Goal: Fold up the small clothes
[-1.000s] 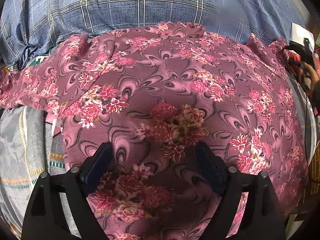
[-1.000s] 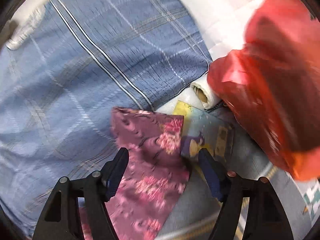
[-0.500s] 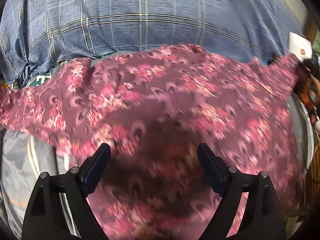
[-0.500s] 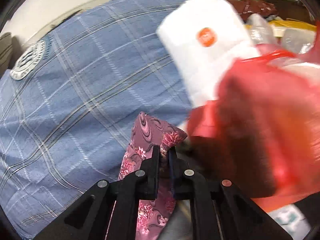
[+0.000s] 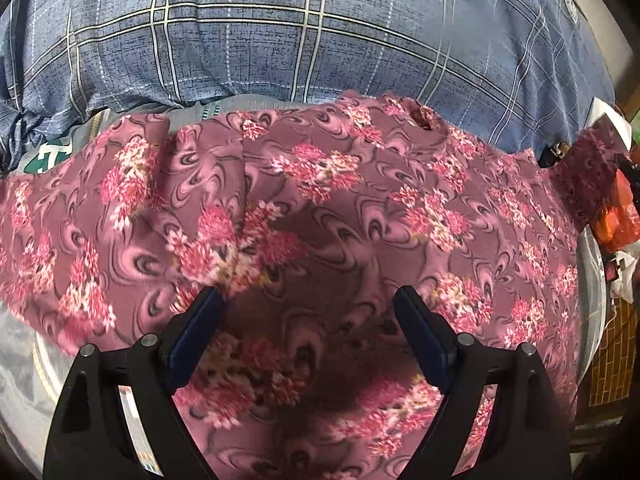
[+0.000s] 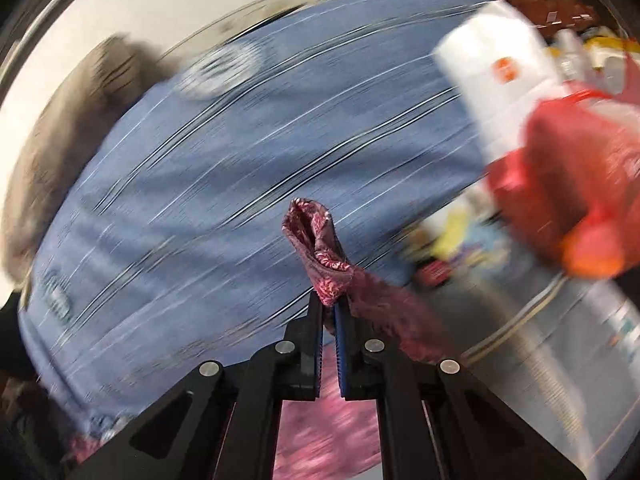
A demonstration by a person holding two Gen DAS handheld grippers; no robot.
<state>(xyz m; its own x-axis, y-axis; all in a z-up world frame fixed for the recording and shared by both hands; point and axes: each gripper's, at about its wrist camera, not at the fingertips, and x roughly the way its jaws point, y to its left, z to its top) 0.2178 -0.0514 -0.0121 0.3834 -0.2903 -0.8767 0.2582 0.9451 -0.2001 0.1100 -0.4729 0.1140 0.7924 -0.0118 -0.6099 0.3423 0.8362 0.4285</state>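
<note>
Spread across the near side of the blue checked quilt, the maroon flowered cloth garment now has its far right corner raised: the right gripper, jaws apart a second ago, is clamped on it, starting a fold. The left gripper hovers spread wide over the garment's near part, gripping nothing.

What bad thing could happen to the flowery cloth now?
The right hand-held gripper pinches only a small corner of the flowery cloth, so it might slip out. The red bag sits close by and could get bumped. The left hand-held gripper is open, so nothing pins the cloth; it may bunch up.
</note>
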